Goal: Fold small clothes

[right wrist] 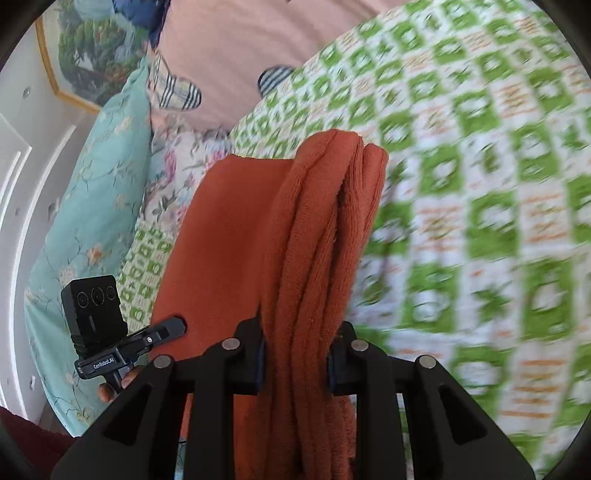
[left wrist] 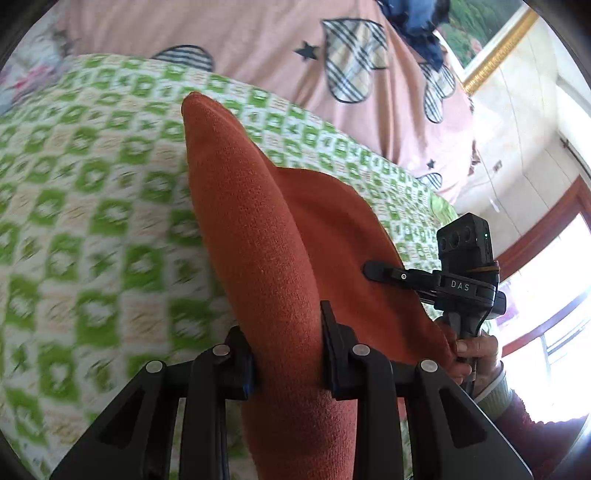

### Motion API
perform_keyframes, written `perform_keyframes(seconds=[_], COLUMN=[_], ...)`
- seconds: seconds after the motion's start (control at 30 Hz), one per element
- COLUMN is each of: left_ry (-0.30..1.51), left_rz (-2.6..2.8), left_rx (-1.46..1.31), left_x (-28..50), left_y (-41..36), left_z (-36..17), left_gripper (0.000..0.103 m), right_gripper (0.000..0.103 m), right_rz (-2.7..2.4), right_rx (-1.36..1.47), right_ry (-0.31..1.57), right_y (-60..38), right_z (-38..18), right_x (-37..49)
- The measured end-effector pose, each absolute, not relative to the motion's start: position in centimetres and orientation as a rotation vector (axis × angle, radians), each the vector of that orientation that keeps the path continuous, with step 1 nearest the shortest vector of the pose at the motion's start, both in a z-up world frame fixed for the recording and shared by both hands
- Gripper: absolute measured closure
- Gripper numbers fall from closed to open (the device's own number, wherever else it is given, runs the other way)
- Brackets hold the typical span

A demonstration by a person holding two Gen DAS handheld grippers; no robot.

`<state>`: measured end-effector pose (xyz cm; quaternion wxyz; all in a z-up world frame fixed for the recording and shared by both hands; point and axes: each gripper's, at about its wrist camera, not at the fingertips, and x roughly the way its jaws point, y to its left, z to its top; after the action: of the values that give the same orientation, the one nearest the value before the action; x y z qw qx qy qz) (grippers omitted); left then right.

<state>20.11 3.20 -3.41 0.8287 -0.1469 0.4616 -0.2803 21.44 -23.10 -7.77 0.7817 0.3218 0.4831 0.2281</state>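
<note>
Left wrist view: left hand-held gripper (left wrist: 288,354) clamped on a rolled fold of the rust-orange terry cloth (left wrist: 255,229), pads pressing both sides. Cloth lifted above the green-and-white checked bedspread (left wrist: 92,192), the rest of it sagging rightward toward the right hand-held gripper (left wrist: 373,269), whose finger tip overlaps the cloth's far edge; grip there not readable from this side. Beyond the cloth, a pink quilt (left wrist: 258,33) with plaid heart patches and small stars; on it, upper right of the cloth, a heap of dark blue fabric (left wrist: 417,26). Gold-framed picture (left wrist: 491,44) and bright window (left wrist: 554,306) further right.

Right wrist view: right hand-held gripper (right wrist: 295,354) shut on several bunched layers of the same cloth (right wrist: 317,229), nap fuzzy, folds running lengthwise. Flat smooth panel of the cloth spreading left to the left hand-held gripper (right wrist: 177,325). Only seen here: a turquoise floral pillow (right wrist: 92,206) left of the cloth, and a flowered sheet (right wrist: 184,155) behind it. Bedspread blurred.
</note>
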Motion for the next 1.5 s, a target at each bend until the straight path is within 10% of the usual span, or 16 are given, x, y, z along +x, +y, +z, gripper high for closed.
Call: perform_keyframes(seconds=[0.53, 0.67, 0.7, 0.73, 1.5], left_ry=[0.958, 0.898, 0.9, 0.907, 0.87], left_rz=[-0.363, -0.305, -0.304, -0.301, -0.356], left_rx=[-0.349, -0.305, -0.298, -0.291, -0.187], left_x=[17.3, 17.3, 17.5, 17.7, 15.1], left_y=[9.8, 9.6, 9.4, 9.2, 7.7], left_z=[-6.6, -5.1, -5.0, -5.1, -2.8], left_gripper=[0.057, 0.059, 0.059, 0.059, 0.064], right_gripper=[0.046, 0.062, 0.089, 0.092, 0.086], right_rz=[0.237, 0.248, 0.244, 0.237, 0.234], right_rx=[0.503, 0.476, 0.479, 0.493, 0.5], right_ry=[1.0, 1.012, 1.036, 1.038, 0.889], right_y=[-23.9, -22.5, -22.3, -22.1, -22.3], right_z=[-5.3, -5.6, -6.2, -6.4, -1.5], right_x=[21.5, 24.8, 25.5, 25.9, 17.6])
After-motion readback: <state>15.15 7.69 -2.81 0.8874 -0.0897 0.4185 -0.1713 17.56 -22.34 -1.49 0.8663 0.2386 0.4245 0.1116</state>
